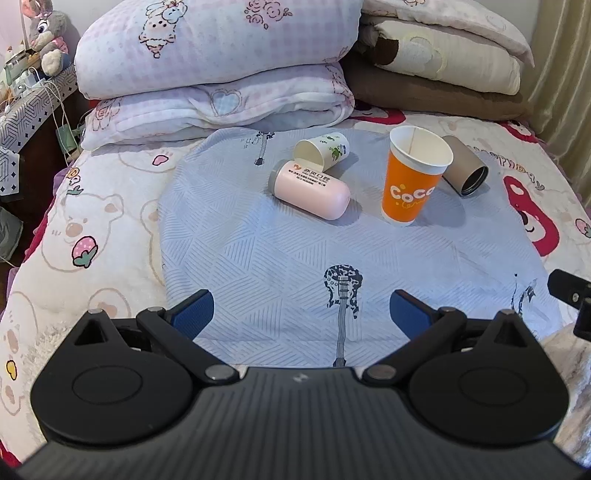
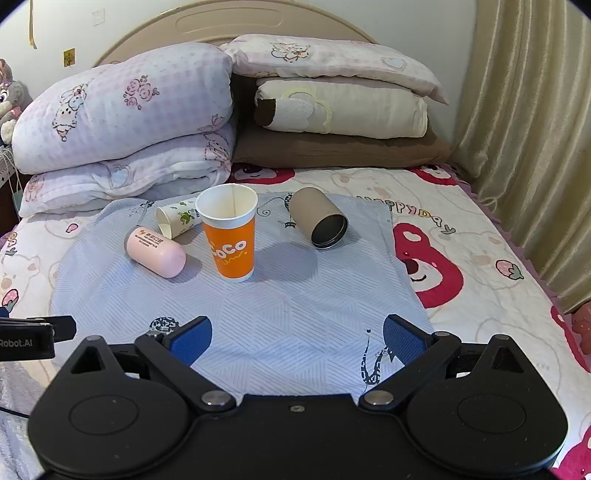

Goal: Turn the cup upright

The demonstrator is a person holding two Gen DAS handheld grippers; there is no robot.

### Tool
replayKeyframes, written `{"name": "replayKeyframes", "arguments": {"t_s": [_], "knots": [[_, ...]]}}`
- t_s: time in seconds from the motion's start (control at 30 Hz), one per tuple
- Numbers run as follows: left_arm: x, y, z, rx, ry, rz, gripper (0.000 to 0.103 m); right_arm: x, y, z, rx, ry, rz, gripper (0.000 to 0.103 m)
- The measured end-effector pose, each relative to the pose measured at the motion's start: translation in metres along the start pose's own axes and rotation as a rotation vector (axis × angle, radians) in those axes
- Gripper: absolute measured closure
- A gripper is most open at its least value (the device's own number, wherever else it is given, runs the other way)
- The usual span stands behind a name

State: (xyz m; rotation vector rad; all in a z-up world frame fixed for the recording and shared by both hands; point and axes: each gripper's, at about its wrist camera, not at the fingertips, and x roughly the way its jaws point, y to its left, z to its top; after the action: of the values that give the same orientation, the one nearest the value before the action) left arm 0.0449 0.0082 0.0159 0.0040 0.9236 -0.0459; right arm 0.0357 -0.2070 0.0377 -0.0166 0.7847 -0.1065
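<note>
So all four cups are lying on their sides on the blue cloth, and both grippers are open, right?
Not quite: the orange cup stands upright, as the right wrist view shows. The pink cup, white cup and brown cup lie on their sides. Both the left gripper and right gripper are open.

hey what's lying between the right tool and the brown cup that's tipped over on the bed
Nothing: in the right wrist view only bare blue-grey cloth stretches from the open right tool up to the brown cup. The orange cup stands off to the left.

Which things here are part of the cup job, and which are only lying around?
Job: orange cup upright; white cup, pink cup, brown cup on their sides; both open tongs.
Around: folded quilts, pillows, plush toy.
</note>
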Motion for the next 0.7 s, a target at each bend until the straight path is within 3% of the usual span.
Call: {"name": "replayKeyframes", "arguments": {"t_s": [0.7], "knots": [[0.0007, 0.0061, -0.0001, 0.004, 0.005, 0.016, 0.0, 0.0019, -0.0027, -0.0016, -0.005, 0.008, -0.008, 0.002]]}}
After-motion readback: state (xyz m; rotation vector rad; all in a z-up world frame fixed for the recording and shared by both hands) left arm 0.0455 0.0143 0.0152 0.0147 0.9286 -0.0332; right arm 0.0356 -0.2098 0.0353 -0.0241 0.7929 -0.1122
